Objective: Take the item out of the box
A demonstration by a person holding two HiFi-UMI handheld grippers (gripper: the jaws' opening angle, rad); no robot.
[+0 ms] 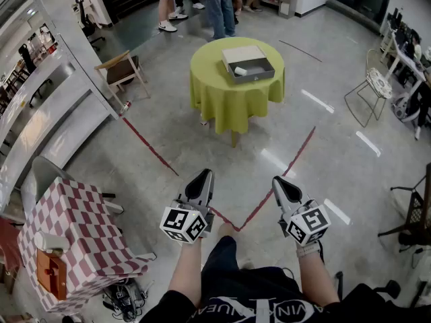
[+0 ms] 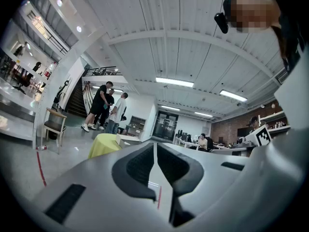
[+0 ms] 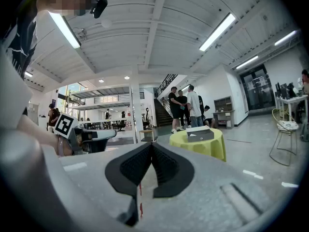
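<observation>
The left tool and the right tool are both closed and empty, well apart from the worktop. The white item lies in the open grey box. It is better to walk closer first and open one tool only then.

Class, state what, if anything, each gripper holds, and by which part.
Nothing: the left gripper and the right gripper are both shut and empty.

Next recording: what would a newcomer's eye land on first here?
A round table draped in yellow-green stands mid-floor, with an open grey box on top. Nearer the camera, the left gripper and right gripper point toward it, both shut and empty, well short of it.
</observation>
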